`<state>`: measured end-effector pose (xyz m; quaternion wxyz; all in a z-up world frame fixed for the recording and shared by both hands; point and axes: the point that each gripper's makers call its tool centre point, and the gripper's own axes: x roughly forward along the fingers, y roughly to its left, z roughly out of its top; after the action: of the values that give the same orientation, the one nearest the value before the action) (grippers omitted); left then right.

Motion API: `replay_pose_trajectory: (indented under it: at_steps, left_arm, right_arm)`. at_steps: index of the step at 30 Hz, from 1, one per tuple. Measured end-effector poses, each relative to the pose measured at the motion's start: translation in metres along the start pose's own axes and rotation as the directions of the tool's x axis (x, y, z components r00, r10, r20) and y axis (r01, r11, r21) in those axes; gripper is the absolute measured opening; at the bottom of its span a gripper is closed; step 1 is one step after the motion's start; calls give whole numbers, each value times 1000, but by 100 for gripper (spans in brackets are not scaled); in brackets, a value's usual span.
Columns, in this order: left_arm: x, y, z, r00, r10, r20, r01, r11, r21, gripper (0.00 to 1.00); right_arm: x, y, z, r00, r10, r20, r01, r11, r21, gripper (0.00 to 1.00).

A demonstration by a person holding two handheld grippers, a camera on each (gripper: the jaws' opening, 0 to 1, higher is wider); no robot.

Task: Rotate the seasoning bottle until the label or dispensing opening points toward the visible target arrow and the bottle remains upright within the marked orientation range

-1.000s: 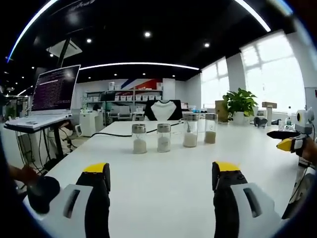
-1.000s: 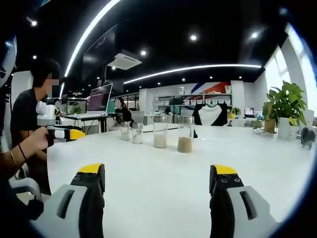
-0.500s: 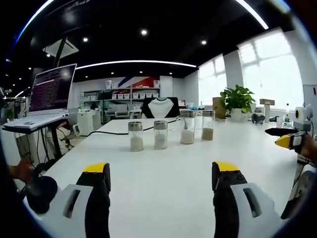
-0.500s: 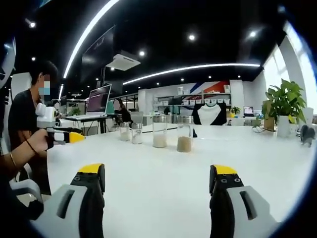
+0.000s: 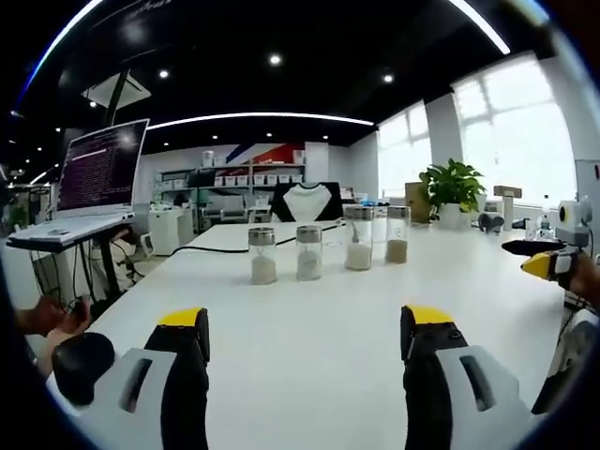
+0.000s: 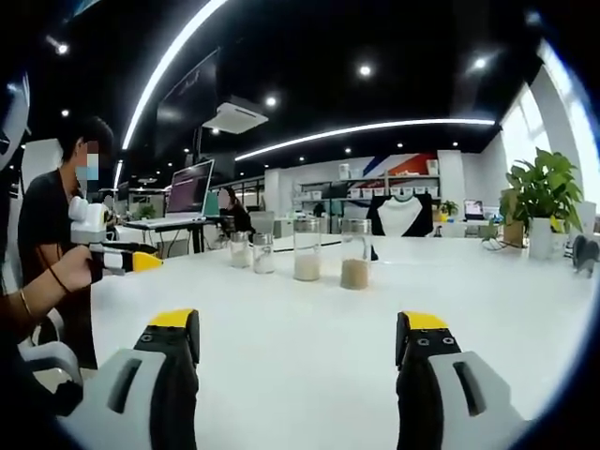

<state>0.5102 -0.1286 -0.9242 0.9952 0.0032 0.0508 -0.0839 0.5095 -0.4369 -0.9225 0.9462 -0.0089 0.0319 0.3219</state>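
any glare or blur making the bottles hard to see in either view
Left gripper view: the windows blow out white, yet the four bottles stay readable, small and slightly soft. Right gripper view: fisheye bends the ceiling light strips; the bottles are clear, any label too small to tell.

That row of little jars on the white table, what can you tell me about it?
The row of jars is four clear, glass-looking bottles with metal-looking caps, standing upright side by side on the white table. In the left gripper view the two on the left are shorter, the two on the right taller. Each is partly filled with pale powder; the far right one holds a browner fill. No label or arrow is readable. Neither tool touches them.
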Motion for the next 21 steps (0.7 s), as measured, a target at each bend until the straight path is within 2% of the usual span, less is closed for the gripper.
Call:
replay_pose_trajectory:
  at_steps: [17,21]
  left_arm:
    - [1,-5,4,1000,-9,1,9,1000,12,89]
    - [-1,-5,5,1000,-2,2,2,1000,16,89]
  right_arm:
    - [-5,-6,5,1000,-10,20,10,1000,15,87]
    - [-9,-11,5,1000,-27,14,28,1000,-15,87]
